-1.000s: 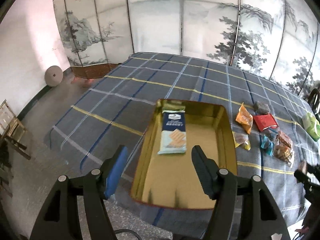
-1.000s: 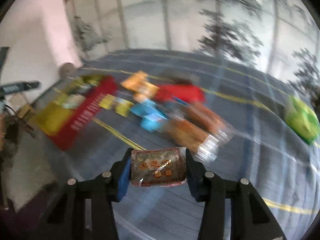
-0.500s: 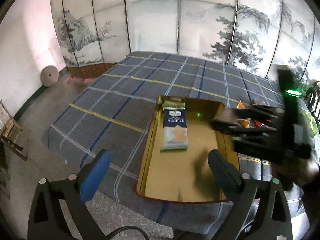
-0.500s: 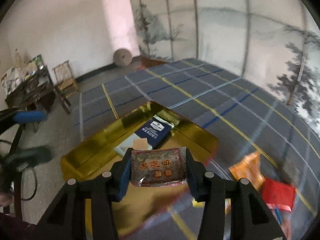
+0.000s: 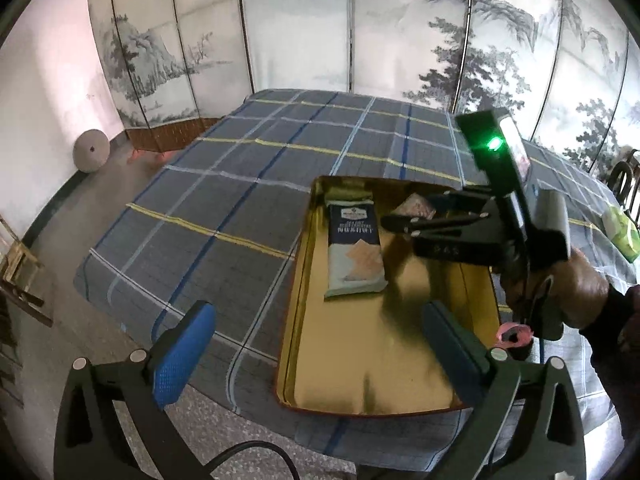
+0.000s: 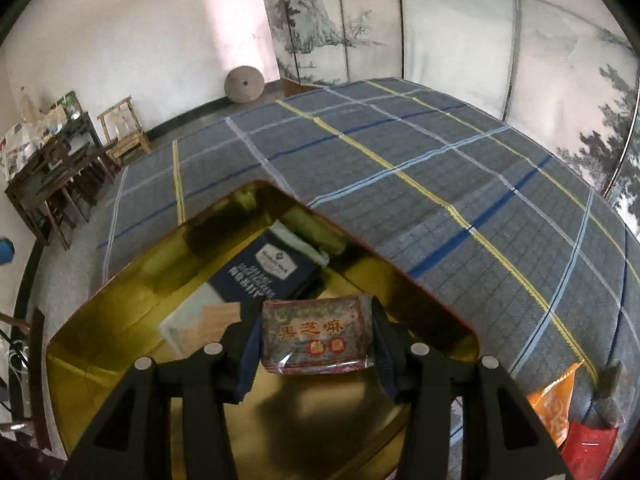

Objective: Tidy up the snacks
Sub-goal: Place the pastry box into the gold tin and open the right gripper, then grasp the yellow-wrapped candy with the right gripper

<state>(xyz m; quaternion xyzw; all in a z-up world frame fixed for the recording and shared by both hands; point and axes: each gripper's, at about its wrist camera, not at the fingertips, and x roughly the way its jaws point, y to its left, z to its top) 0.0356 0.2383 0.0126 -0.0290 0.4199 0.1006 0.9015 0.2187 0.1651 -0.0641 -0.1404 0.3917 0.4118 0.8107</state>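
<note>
A gold tin [image 5: 360, 360] lies open on the plaid tablecloth near the table's front edge. Inside it, at the far end, rests a blue and white cracker pack [image 5: 354, 248]. My left gripper [image 5: 316, 312] hovers over the tin's near end, jaws wide and still opening, nothing between the pads. My right gripper [image 5: 404, 222] reaches in from the right over the tin's far end. In the right wrist view it [image 6: 314, 316] is shut on a brown sesame snack packet [image 6: 316, 340], held above the tin [image 6: 120, 360] just beside the cracker pack [image 6: 264, 272].
Loose snacks lie right of the tin: an orange packet [image 6: 552, 404], a red packet [image 6: 584, 448] and a green one [image 5: 624, 232]. A painted folding screen [image 5: 360, 40] stands behind the table. A wooden chair [image 6: 124, 128] and a dark table stand by the left wall.
My right gripper swung left from the loose snacks to above the tin, carrying the sesame packet. The left gripper's jaws spread from half open to wide.
</note>
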